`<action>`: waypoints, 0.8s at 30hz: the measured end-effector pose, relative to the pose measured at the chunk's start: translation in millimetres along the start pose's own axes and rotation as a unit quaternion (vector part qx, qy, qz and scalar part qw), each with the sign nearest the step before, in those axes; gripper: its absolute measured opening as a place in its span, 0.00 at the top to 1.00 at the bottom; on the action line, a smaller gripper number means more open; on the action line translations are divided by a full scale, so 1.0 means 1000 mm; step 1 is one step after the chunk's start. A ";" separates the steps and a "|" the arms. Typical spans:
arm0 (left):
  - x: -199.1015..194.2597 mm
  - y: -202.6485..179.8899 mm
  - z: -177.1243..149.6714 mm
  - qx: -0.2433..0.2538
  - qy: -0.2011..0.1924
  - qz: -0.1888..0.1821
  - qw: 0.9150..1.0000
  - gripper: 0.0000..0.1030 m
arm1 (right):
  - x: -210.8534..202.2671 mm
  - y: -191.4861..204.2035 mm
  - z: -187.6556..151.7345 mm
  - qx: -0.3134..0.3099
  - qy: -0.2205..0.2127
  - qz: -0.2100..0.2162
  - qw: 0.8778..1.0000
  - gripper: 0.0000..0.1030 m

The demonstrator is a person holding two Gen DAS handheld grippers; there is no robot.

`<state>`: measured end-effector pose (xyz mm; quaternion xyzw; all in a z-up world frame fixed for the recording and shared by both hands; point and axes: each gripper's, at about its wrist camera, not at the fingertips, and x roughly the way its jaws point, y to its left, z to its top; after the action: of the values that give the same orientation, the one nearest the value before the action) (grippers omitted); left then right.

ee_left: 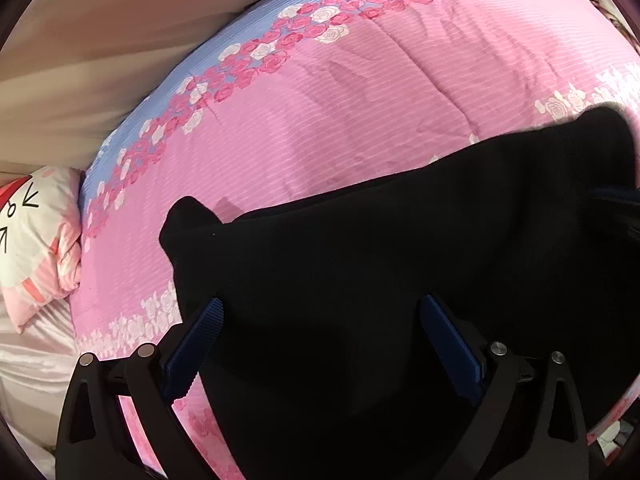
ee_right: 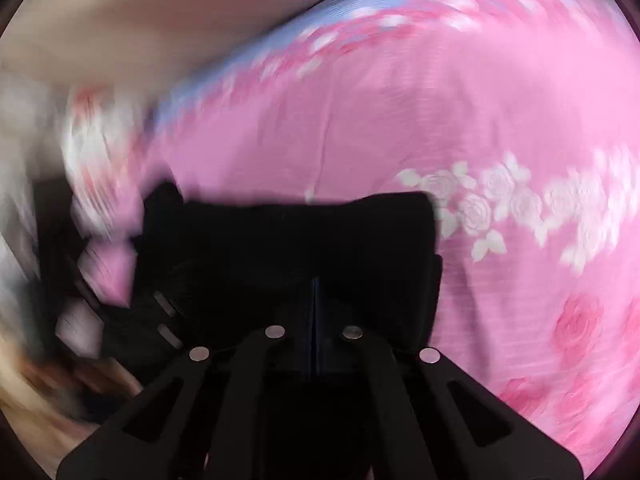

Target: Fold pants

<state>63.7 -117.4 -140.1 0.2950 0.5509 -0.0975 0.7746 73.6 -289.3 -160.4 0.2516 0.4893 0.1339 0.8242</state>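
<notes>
The black pants (ee_left: 380, 248) lie across a pink floral quilt (ee_left: 320, 120) on a bed. In the left wrist view my left gripper (ee_left: 320, 316) is open, its blue pads (ee_left: 196, 344) spread wide just above the pants' near left part, holding nothing. In the right wrist view, which is blurred by motion, my right gripper (ee_right: 315, 292) is shut on an edge of the black pants (ee_right: 304, 232), and the cloth is lifted in front of the camera over the quilt (ee_right: 440, 112).
A pink and white cartoon pillow (ee_left: 36, 240) lies at the left end of the bed on a white sheet (ee_left: 28, 360). A beige wall (ee_left: 100, 40) runs behind the bed. The quilt has a blue band (ee_left: 224, 40) at its far edge.
</notes>
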 end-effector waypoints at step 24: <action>0.018 0.143 -0.009 -0.192 -0.045 -0.074 0.978 0.05 | -0.031 0.000 -0.001 0.042 -0.055 -0.075 0.995 0.09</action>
<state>131.0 5.7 -108.3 0.0944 0.5441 -0.0600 0.8315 57.6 -303.3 -137.3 0.2556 0.4656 0.0369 0.8465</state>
